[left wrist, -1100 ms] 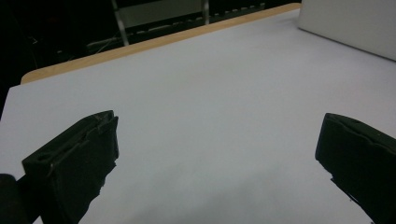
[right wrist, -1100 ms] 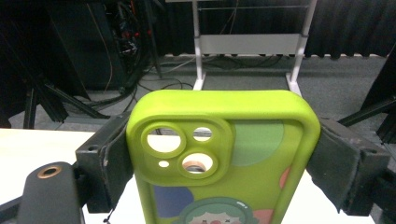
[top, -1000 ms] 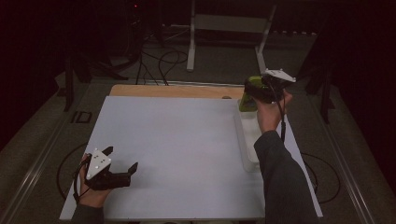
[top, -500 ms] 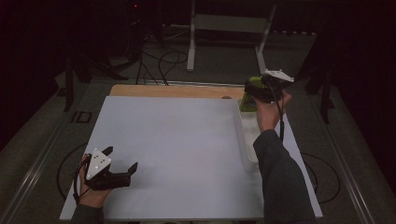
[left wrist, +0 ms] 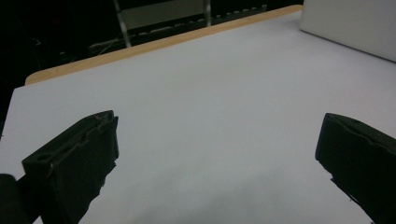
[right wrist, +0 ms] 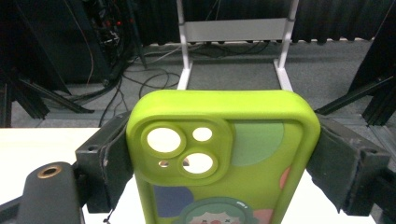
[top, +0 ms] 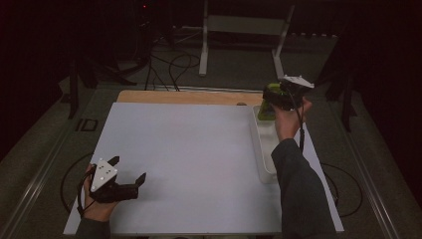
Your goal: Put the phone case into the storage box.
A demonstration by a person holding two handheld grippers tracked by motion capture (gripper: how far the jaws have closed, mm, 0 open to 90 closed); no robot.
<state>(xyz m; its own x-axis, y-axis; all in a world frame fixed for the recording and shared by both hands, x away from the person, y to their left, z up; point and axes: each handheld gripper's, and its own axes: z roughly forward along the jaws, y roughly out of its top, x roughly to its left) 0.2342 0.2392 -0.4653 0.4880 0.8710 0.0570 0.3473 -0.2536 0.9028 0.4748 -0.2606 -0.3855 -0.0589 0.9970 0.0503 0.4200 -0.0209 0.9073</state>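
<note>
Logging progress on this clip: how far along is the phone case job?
Done: right gripper has the green phone case clamped between its jaws, held up at the far end of the white tray. In hand: carrying it. Left: setting it down; left gripper waits open on the table.

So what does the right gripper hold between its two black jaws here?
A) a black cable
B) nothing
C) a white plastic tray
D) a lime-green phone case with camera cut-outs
D: in the right gripper view the two black jaws of the right gripper press both sides of the lime-green phone case with camera cut-outs.
</note>
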